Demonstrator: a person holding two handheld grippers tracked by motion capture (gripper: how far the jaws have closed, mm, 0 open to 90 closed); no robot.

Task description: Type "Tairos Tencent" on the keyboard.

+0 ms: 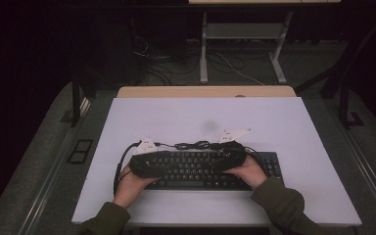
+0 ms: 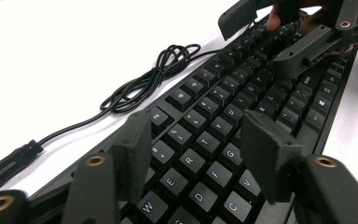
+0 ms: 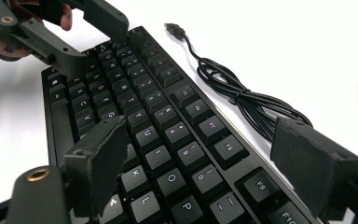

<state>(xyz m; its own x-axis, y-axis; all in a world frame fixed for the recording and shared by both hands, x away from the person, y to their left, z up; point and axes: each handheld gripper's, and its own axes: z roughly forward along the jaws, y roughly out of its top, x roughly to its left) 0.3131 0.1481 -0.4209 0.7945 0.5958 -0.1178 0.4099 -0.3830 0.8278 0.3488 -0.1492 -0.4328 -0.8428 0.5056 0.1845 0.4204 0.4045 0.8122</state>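
My white surface (image 1: 293, 127) sits bright in a dark room. Grey carpeted floor (image 1: 39, 147) on both sides. Beyond it, a second desk's pale legs (image 1: 203, 49) stand over loose cables (image 1: 166, 63) on the floor.

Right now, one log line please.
left gripper: open over keyboard | right gripper: open over keyboard | cable: coiled behind keyboard

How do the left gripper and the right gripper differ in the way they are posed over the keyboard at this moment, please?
The left gripper hovers over the keyboard's letter end, around W, E, R, T; the right gripper hovers over its U, I, O, P end. The left gripper's jaws stand narrower; the right gripper's stand wider. Both are open, hold nothing, and point toward each other.
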